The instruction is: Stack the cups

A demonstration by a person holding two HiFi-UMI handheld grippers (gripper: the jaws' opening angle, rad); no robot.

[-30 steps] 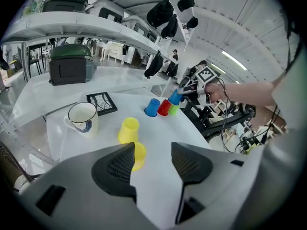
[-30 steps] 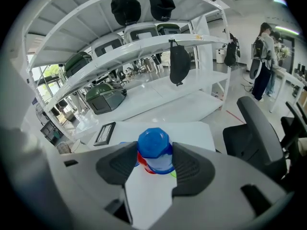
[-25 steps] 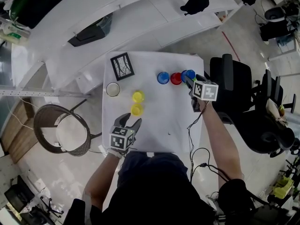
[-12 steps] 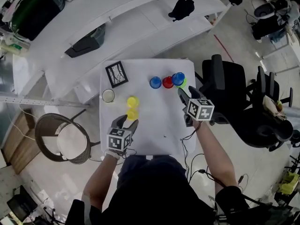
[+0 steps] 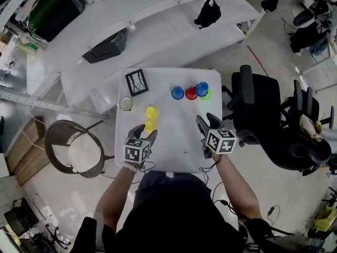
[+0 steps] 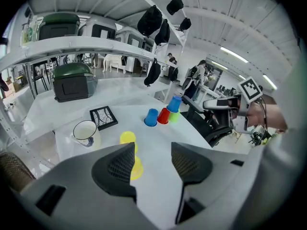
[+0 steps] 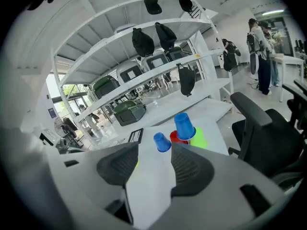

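Observation:
At the far right of the white table (image 5: 174, 141), a blue cup (image 5: 201, 88) sits upside down on a green cup (image 5: 207, 95). A red cup (image 5: 191, 93) and a second blue cup (image 5: 178, 93) stand to their left. Two yellow cups (image 5: 151, 111) (image 5: 150, 124) stand at mid-left. My left gripper (image 5: 145, 132) is open and empty just short of the nearer yellow cup (image 6: 135, 168). My right gripper (image 5: 203, 122) is open and empty, well back from the blue-on-green stack (image 7: 183, 125); its jaws have just been closing on nothing.
A white mug (image 5: 126, 104) and a black-framed square (image 5: 137, 82) sit at the table's far left. A black office chair (image 5: 258, 107) stands right of the table, a round wicker stool (image 5: 73, 149) to its left, and white shelving (image 5: 158, 30) behind.
My right gripper has drawn back from the blue cup on the green one towards the table's near edge, leaving that cup in place. My left gripper has barely shifted.

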